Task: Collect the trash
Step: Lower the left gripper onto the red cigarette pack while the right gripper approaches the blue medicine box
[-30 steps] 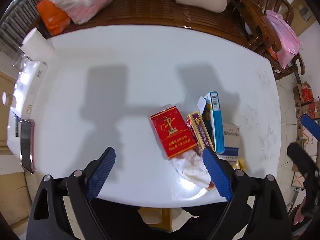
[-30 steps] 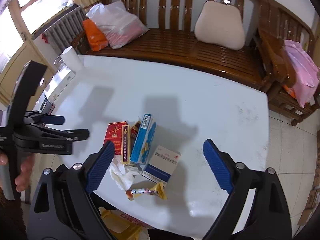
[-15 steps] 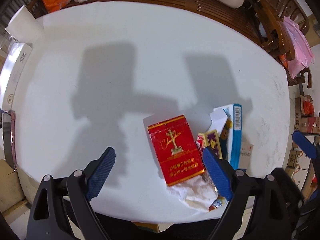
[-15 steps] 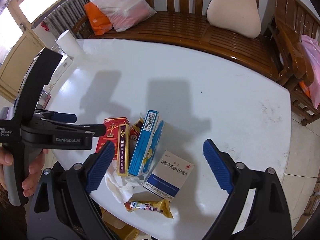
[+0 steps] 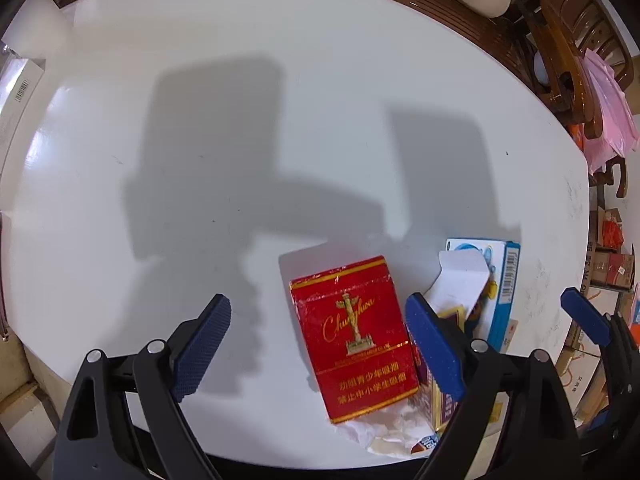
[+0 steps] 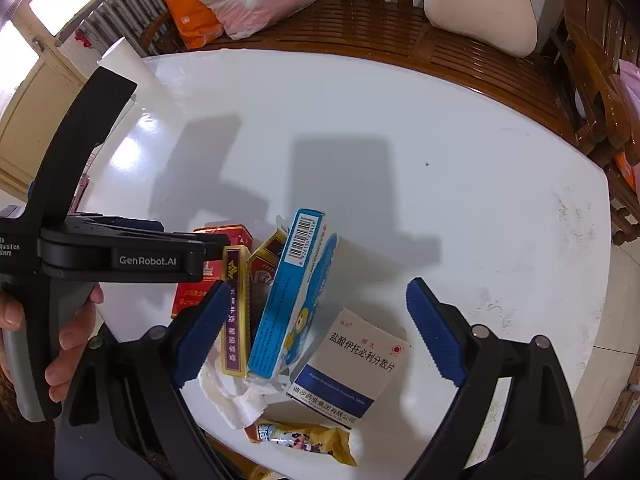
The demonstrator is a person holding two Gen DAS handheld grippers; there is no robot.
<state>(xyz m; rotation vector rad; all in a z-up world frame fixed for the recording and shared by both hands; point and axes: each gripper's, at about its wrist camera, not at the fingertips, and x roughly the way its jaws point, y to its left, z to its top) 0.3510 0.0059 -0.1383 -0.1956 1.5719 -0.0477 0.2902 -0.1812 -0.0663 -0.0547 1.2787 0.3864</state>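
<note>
- White oval surface (image 5: 320,128) is seen in front of a wooden bench (image 6: 360,36); bags and a beige cushion (image 6: 480,8) are left on the bench.
- Trash is clustered at the near edge of the surface: red cigarette pack (image 5: 352,336) lying flat, purple-and-gold slim box (image 6: 236,312) and blue carton (image 6: 292,300) propped on edge against each other, white medicine box (image 6: 352,364) flat beside them, crumpled tissue (image 6: 236,392) and yellow snack wrapper (image 6: 304,438) right at the rim.
- Left tongs (image 5: 316,344) are held wide apart, with the red cigarette pack framed between the pads; nothing is gripped.
- Right tongs (image 6: 316,332) are also spread wide, with the blue carton and white medicine box inside the span; nothing is gripped.
- Step is judged as approach for a pick; no item appears collected yet.
- Risk: the upright boxes are only leaned together, so a nudge from either pad could topple the stack.
- Risk: the wrapper and tissue sit at the rim, so a sideways sweep could push them off to the floor.
- Risk: both tongs are crowded onto one cluster, the left one seen just beside the right in the right wrist view; collision is likely if both are closed in together.
- Risk: the flat pack offers little edge, so the pads could slide over it.
</note>
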